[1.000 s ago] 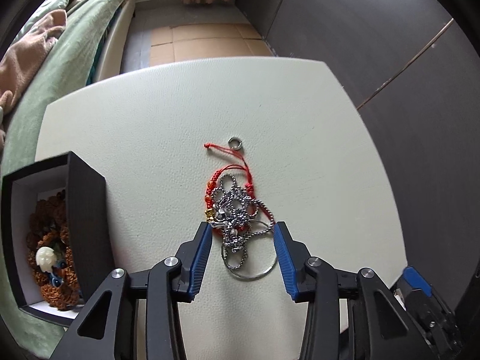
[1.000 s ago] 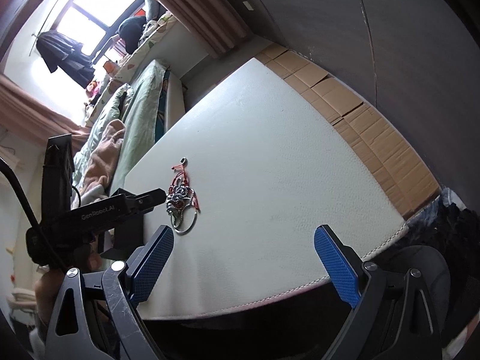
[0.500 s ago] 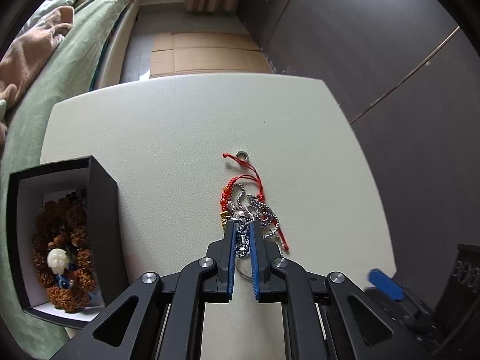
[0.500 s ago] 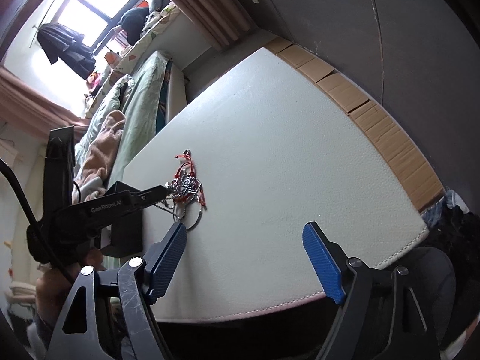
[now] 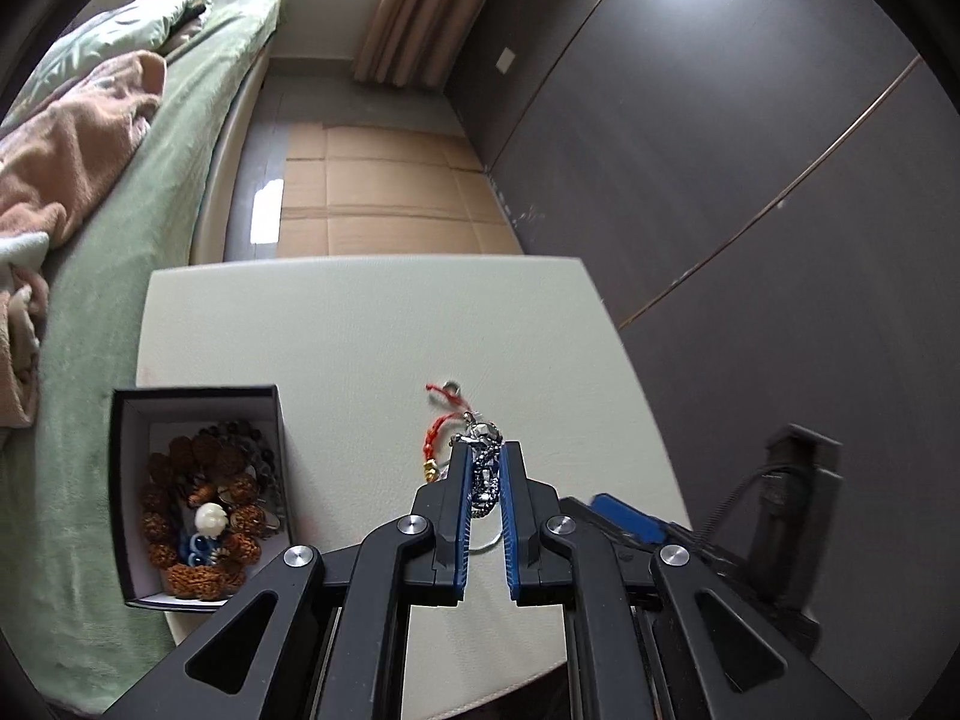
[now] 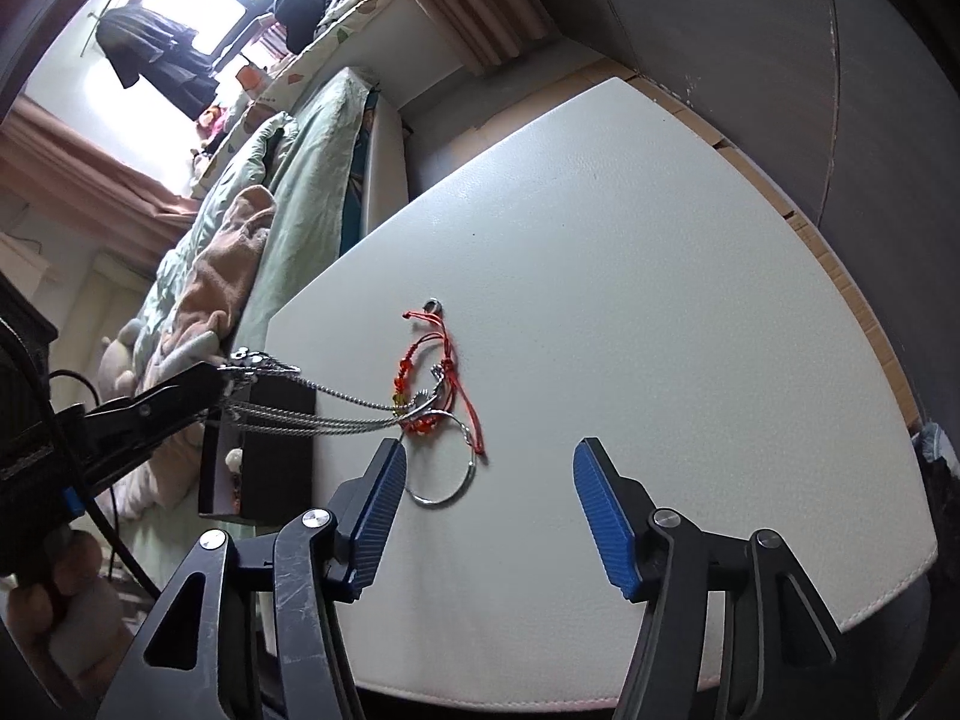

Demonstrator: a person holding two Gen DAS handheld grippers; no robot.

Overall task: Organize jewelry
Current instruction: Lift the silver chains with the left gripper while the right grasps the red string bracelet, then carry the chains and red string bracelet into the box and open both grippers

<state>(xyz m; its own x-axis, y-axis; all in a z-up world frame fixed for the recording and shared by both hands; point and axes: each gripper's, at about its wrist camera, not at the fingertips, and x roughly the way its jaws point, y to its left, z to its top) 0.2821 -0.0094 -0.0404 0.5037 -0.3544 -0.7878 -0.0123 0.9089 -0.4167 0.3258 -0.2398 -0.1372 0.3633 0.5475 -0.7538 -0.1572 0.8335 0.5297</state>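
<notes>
My left gripper (image 5: 485, 450) is shut on a silver chain necklace (image 5: 483, 477) and holds it lifted above the white table (image 5: 360, 324). In the right wrist view the left gripper (image 6: 231, 375) shows at left, and the chain (image 6: 324, 405) stretches from it down to the pile. A red cord bracelet (image 6: 441, 360), a thin silver bangle (image 6: 453, 480) and a small silver ring (image 6: 433, 303) lie on the table. My right gripper (image 6: 486, 474) is open and empty, just in front of the bangle.
An open black box (image 5: 198, 480) holding brown bead bracelets stands at the table's left edge, also seen in the right wrist view (image 6: 264, 456). A bed with green bedding (image 5: 120, 192) lies left of the table. A dark wall (image 5: 750, 150) runs along the right.
My left gripper closed on the silver chain and lifted it up and to the left, pulling it taut from the pile. My right gripper moved closer to the jewelry.
</notes>
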